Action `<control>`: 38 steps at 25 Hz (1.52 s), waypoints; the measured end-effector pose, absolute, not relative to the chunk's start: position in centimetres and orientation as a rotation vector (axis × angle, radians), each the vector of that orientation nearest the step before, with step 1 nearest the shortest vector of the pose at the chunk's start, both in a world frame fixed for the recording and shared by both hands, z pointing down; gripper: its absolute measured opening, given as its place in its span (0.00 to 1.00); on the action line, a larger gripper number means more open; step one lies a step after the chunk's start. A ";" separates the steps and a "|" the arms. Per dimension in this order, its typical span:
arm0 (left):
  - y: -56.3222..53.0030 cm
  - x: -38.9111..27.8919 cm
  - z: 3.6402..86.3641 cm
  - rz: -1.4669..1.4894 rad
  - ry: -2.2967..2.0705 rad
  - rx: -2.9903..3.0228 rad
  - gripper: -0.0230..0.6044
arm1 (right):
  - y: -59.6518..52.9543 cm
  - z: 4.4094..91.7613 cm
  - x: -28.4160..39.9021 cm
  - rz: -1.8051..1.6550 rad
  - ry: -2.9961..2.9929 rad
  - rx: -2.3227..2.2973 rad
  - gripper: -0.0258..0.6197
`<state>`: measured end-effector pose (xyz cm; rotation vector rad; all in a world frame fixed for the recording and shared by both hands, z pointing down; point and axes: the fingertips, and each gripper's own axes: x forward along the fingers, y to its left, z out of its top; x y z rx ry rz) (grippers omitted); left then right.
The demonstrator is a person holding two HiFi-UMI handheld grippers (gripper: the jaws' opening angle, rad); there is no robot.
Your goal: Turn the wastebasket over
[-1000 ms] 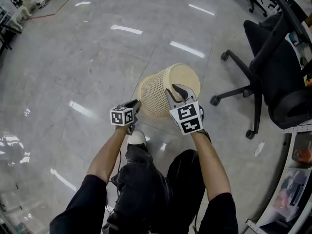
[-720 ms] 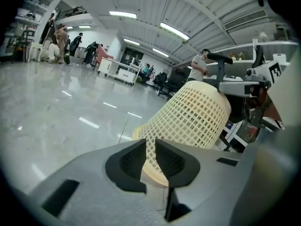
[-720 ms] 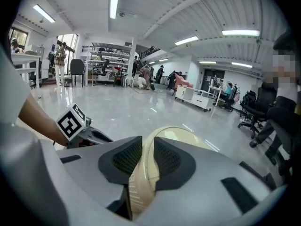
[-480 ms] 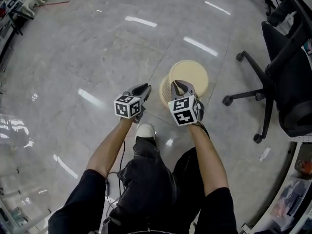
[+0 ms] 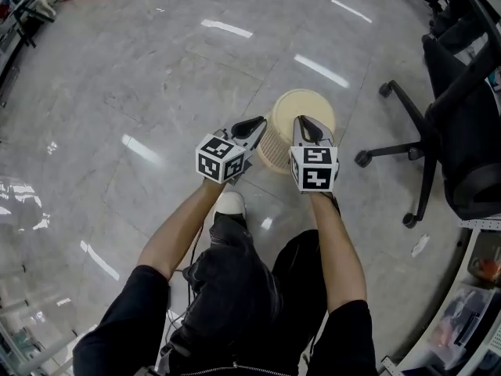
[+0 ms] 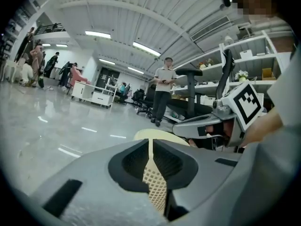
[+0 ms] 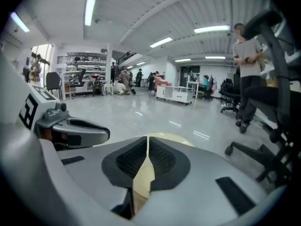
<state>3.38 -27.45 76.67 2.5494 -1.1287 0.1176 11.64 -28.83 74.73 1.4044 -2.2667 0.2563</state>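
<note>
The cream wastebasket point(image 5: 304, 108) with mesh sides is held over the floor in front of my knees, its flat solid end facing up. My left gripper point(image 5: 257, 124) is at its left side, jaws closing, with the mesh wall point(image 6: 155, 187) pinched between the pads. My right gripper point(image 5: 307, 124) grips the basket's near right side; a smooth cream strip of the basket point(image 7: 141, 178) sits between its shut pads. Each gripper view shows the other gripper alongside: the right one point(image 6: 211, 124) and the left one point(image 7: 70, 128). The basket's open end is hidden.
A black office chair point(image 5: 446, 124) on castors stands close at the right. My white shoe point(image 5: 228, 204) is just below the grippers. A paper scrap point(image 5: 419, 245) lies on the floor by the shelving at the right. A person point(image 6: 162, 95) stands further off.
The basket went from tilted, mesh side showing, to end-up. My left gripper rose and took hold of the mesh wall. The right jaws closed on the basket's near side.
</note>
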 end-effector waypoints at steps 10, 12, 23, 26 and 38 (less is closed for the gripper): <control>-27.4 9.5 77.5 0.298 -1.010 2.576 0.04 | -27.0 77.2 18.8 0.539 -2.117 1.525 0.07; -27.2 10.0 77.6 0.321 -1.001 2.575 0.04 | -26.5 77.3 19.4 0.567 -2.115 1.530 0.07; -24.6 9.1 67.0 0.210 -1.092 2.817 0.04 | -23.0 62.6 19.6 0.172 -2.422 1.661 0.07; -23.6 8.3 65.1 0.154 -1.098 2.840 0.04 | -21.1 60.6 19.7 0.141 -2.474 1.658 0.07; -24.2 4.7 59.1 0.099 -1.016 2.843 0.04 | -21.2 57.2 18.2 0.230 -2.449 1.626 0.07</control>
